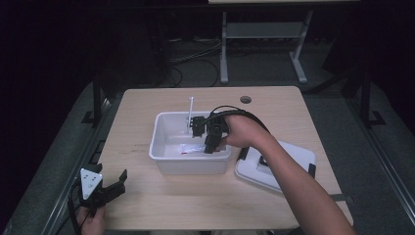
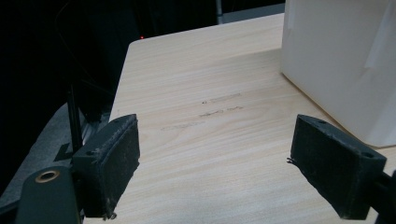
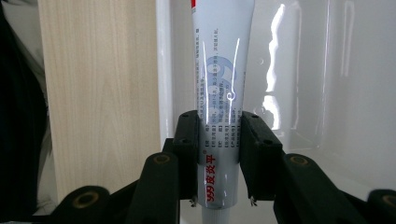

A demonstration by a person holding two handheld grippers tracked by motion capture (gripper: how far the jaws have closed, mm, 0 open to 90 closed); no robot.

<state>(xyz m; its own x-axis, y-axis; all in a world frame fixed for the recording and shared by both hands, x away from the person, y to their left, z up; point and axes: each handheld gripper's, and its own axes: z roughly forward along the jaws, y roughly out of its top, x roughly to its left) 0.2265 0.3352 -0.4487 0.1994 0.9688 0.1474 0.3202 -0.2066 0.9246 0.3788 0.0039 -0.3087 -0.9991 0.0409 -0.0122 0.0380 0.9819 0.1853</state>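
Note:
A white tube (image 3: pixel 223 70) with red and grey print lies lengthwise between the jaws of my right gripper (image 3: pixel 219 140), which is shut on it near its lower end. From above, that gripper (image 1: pixel 209 147) reaches down into a white plastic bin (image 1: pixel 156 132) in the middle of the table, and the tube (image 1: pixel 192 149) rests low over the bin's floor. My left gripper (image 1: pixel 120 178) sits near the table's front left corner. It is open, with bare wood between its jaws (image 2: pixel 215 158). The bin's outer wall (image 2: pixel 341 60) stands off to its right.
A thin white stick (image 1: pixel 191 110) leans at the bin's far wall. The bin's white lid (image 1: pixel 288 161) lies flat on the table to the right, under the person's forearm. A round cable hole (image 1: pixel 245 99) sits near the far edge. The floor around is dark.

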